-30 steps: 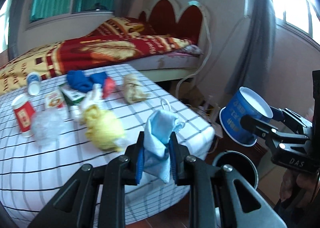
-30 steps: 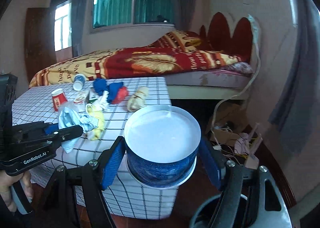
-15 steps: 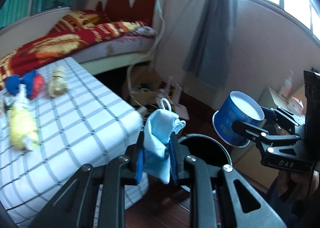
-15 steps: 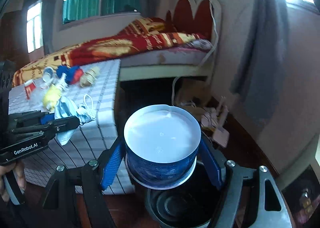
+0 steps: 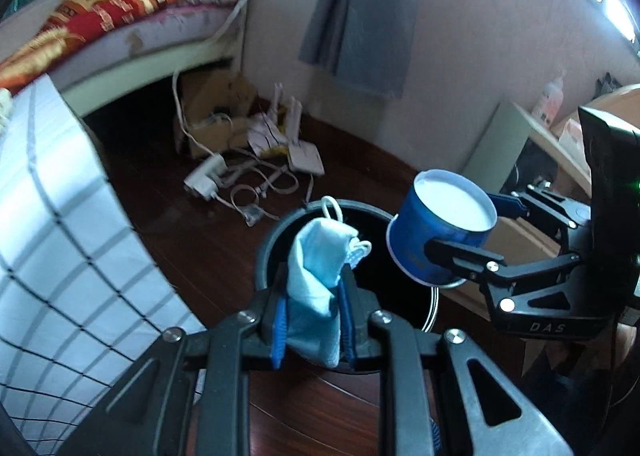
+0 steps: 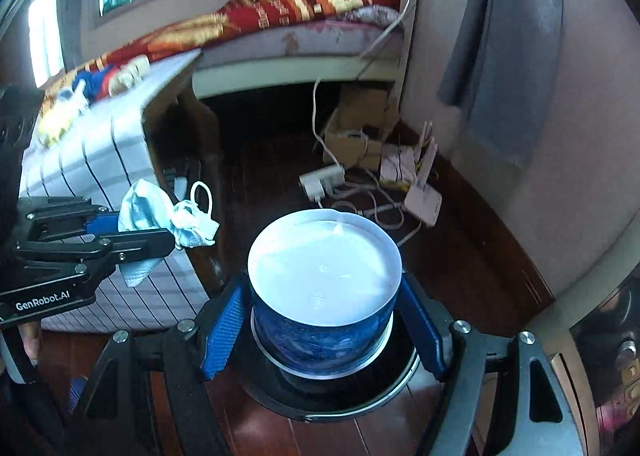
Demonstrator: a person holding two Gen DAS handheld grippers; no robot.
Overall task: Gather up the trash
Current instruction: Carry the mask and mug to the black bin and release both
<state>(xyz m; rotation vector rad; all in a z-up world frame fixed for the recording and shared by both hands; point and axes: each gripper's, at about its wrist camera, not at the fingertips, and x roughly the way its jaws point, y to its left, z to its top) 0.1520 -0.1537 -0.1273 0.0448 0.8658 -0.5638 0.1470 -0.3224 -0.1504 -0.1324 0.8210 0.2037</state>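
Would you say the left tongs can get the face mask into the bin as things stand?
Probably yes: the left tongs hold the face mask over the bin, whose mouth looks open; the cup sits off to the side.

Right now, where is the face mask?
In the left wrist view the face mask is pinched in the left gripper, over the black bin, left of the blue cup.

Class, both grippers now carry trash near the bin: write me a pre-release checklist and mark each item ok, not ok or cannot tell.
1. Left gripper clamps the blue face mask: ok.
2. Right gripper grips the blue paper cup: ok.
3. Mask is above the black bin opening: ok.
4. Cup is above the bin's mouth: ok in the right wrist view.
5. Room left inside the bin: cannot tell, its inside is dark.
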